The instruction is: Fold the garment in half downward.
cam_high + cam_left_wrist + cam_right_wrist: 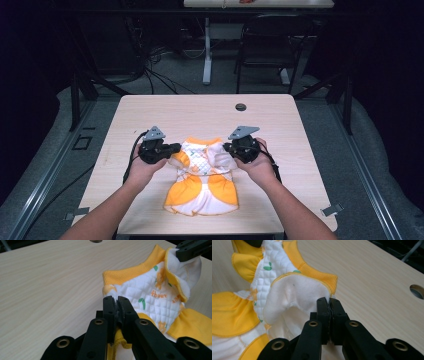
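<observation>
A small white and yellow quilted garment (202, 180) lies on the wooden table (200, 112), collar end away from the person. My left gripper (176, 148) is shut on the garment's left shoulder edge; in the left gripper view its jaws pinch yellow-trimmed fabric (117, 336) of the garment (150, 297). My right gripper (227, 148) is shut on the right shoulder edge, where the jaws clamp the folded-over white lining (294, 297) near the yellow collar (312, 270). The right gripper's jaw tip (192, 248) appears at the top right of the left gripper view.
A round cable hole (241, 107) sits in the table's far half. Beyond the table stand a dark chair (272, 40) and a white table leg (207, 50), with cables on the floor. Bare tabletop lies to either side of the garment.
</observation>
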`<state>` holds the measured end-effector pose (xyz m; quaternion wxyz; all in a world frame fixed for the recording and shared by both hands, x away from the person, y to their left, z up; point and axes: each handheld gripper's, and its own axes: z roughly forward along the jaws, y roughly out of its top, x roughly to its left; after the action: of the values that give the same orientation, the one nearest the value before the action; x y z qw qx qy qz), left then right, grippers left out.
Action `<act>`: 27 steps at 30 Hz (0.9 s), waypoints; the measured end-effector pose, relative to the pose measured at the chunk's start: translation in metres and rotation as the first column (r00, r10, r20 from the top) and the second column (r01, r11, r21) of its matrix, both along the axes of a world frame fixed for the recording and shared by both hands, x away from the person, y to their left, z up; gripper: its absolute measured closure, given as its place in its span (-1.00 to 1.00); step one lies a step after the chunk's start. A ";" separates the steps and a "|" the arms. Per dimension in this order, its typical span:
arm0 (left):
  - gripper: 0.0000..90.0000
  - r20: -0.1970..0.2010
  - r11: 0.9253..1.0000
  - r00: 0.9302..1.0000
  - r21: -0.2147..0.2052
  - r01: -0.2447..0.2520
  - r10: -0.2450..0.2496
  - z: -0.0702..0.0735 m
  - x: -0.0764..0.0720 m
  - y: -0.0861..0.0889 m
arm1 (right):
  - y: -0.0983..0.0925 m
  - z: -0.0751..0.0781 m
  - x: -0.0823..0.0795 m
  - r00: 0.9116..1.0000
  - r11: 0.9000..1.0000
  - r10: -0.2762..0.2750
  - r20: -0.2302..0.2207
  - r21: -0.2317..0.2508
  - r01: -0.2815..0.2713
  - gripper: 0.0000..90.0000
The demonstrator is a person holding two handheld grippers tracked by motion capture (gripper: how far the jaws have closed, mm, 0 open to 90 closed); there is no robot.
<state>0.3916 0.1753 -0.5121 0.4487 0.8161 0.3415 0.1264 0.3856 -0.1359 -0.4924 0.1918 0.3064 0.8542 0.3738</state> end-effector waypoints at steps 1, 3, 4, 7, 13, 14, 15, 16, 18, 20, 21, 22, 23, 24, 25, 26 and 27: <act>0.90 -0.001 1.000 1.000 0.007 0.000 0.000 -0.003 -0.002 0.000 | 0.000 -0.003 -0.002 1.000 1.000 0.002 -0.007 0.002 -0.002 0.94; 0.90 -0.016 1.000 1.000 0.004 0.005 -0.005 -0.009 -0.006 0.000 | 0.000 -0.010 -0.007 1.000 1.000 0.005 -0.027 0.000 -0.005 0.94; 0.90 -0.019 1.000 1.000 0.006 0.009 -0.009 -0.013 -0.007 0.000 | 0.000 -0.014 -0.009 0.999 1.000 0.008 -0.036 -0.003 -0.008 0.93; 0.89 -0.041 1.000 0.999 0.012 0.015 -0.015 -0.024 -0.012 0.001 | 0.001 -0.026 -0.014 0.998 1.000 0.009 -0.059 0.001 -0.008 0.93; 0.89 -0.044 1.000 0.999 0.015 0.025 -0.024 -0.035 -0.021 0.002 | 0.000 -0.041 -0.024 0.997 1.000 0.016 -0.072 0.019 -0.015 0.93; 0.89 -0.044 1.000 0.999 0.013 0.023 -0.022 -0.035 -0.021 0.002 | 0.000 -0.042 -0.026 0.997 1.000 0.016 -0.069 0.020 -0.015 0.93; 0.89 -0.046 1.000 0.999 0.011 0.024 -0.023 -0.034 -0.022 0.002 | 0.000 -0.042 -0.028 0.998 1.000 0.015 -0.062 0.024 -0.013 0.93; 0.89 -0.042 1.000 0.999 0.007 0.024 -0.023 -0.034 -0.023 0.002 | -0.001 -0.043 -0.030 0.998 0.999 0.018 -0.059 0.027 -0.016 0.93; 0.88 -0.031 1.000 0.999 0.007 0.029 -0.029 -0.032 -0.026 0.002 | -0.002 -0.043 -0.033 0.999 0.999 0.014 -0.051 0.045 -0.012 0.92; 0.86 -0.024 0.999 0.999 0.009 0.044 -0.044 -0.031 -0.031 0.001 | -0.003 -0.043 -0.039 0.999 0.999 0.016 -0.036 0.050 -0.014 0.91; 0.85 -0.027 0.999 0.999 0.000 0.045 -0.045 -0.030 -0.034 0.001 | -0.004 -0.042 -0.041 0.999 0.998 0.017 -0.032 0.058 -0.015 0.90; 0.83 -0.028 0.998 0.998 -0.008 0.054 -0.055 -0.029 -0.037 0.002 | -0.004 -0.042 -0.043 0.999 0.998 0.021 -0.031 0.062 -0.019 0.88; 0.81 -0.028 0.998 0.998 -0.017 0.064 -0.064 -0.029 -0.039 0.001 | -0.005 -0.042 -0.046 0.999 0.997 0.027 -0.031 0.070 -0.025 0.85; 0.78 -0.034 0.997 0.997 -0.016 0.073 -0.074 -0.028 -0.041 0.002 | -0.005 -0.041 -0.048 0.999 0.997 0.031 -0.031 0.077 -0.029 0.82; 0.74 -0.037 0.996 0.996 -0.020 0.082 -0.083 -0.029 -0.043 0.002 | -0.006 -0.041 -0.050 0.999 0.996 0.037 -0.033 0.079 -0.035 0.80; 0.70 -0.038 0.996 0.995 -0.015 0.089 -0.090 -0.029 -0.045 0.002 | -0.007 -0.041 -0.052 0.998 0.995 0.042 -0.036 0.087 -0.039 0.75; 0.64 -0.046 0.996 0.995 -0.014 0.093 -0.094 -0.030 -0.047 0.003 | -0.007 -0.042 -0.054 0.998 0.995 0.047 -0.049 0.091 -0.042 0.67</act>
<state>0.3449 0.1781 -0.5420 0.4508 0.8313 0.3140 0.0845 0.3317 -0.1433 -0.5340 0.1474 0.3051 0.8477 0.4082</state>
